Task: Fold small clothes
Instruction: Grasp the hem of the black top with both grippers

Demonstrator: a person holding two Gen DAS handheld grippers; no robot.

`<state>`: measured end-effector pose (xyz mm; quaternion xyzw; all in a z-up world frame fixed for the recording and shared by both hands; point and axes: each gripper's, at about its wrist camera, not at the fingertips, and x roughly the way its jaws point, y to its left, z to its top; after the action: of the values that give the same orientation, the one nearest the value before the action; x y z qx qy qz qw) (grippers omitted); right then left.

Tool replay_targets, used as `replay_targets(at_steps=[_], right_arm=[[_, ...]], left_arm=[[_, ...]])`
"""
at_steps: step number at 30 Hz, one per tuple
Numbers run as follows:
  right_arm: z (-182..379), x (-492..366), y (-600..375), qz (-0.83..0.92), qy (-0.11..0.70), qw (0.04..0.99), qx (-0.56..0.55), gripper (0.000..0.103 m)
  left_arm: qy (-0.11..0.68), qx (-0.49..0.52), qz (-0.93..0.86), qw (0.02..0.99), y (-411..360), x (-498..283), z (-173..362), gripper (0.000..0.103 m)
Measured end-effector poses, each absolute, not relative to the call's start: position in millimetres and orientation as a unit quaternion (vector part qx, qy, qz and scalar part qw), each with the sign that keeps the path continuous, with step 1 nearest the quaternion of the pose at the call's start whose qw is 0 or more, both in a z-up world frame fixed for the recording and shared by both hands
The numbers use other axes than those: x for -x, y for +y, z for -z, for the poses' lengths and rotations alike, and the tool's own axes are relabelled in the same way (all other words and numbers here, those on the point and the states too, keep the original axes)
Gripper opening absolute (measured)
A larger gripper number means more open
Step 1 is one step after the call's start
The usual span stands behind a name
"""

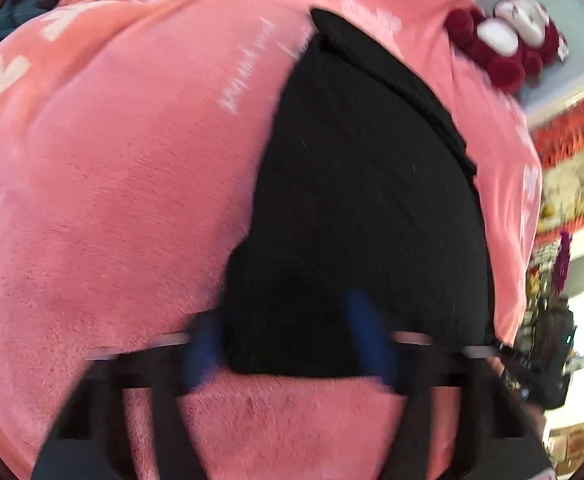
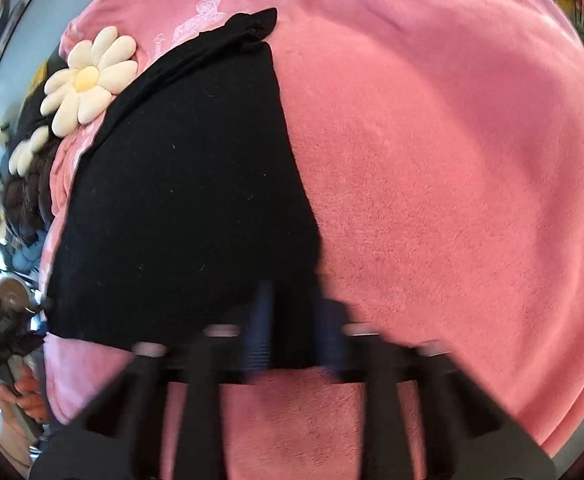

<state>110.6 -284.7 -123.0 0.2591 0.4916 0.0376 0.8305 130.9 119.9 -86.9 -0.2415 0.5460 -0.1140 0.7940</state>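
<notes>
One black garment on one pink blanket, two grippers nearby

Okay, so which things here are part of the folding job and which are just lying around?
Job: black garment, left claw, right claw, both at its near edge.
Lying about: daisy cushion, red-and-white plush toy; the pink blanket is only the surface.
</notes>
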Motion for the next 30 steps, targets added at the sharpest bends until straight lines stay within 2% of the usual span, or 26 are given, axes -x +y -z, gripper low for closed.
replay_targets(at_steps=[1,4,15,29,30], right_arm=[[119.3,-108.4,-284.7,-0.036,0.490,0.832,-0.259,0.004],[101.4,-100.1,-283.7,-0.044,0.472,0.840,-0.262,0.004],[56.4,-32.0,-290.6,-0.062,0.463,0.854,-0.229,0.004],[50.3,107.4,-281.2,-0.072,0.487,0.848,-0.194,0.004],[48.7,113.1,-279.4,-0.074,0.488,0.849,-0.192,0.004]], left_arm=[[0.557,0.254,0.116,0.782,122.5,-132.2,89.3,0.003],[0.561,0.297,0.111,0.765,134.3,-125.6,81.4,0.003],[0.534,0.273,0.160,0.784,128.7,-57.0,2.9,0.003],[0.561,0.227,0.152,0.782,125.1,76.5,-20.1,0.003],[0.562,0.225,0.151,0.781,124.6,83.7,-21.6,0.000]])
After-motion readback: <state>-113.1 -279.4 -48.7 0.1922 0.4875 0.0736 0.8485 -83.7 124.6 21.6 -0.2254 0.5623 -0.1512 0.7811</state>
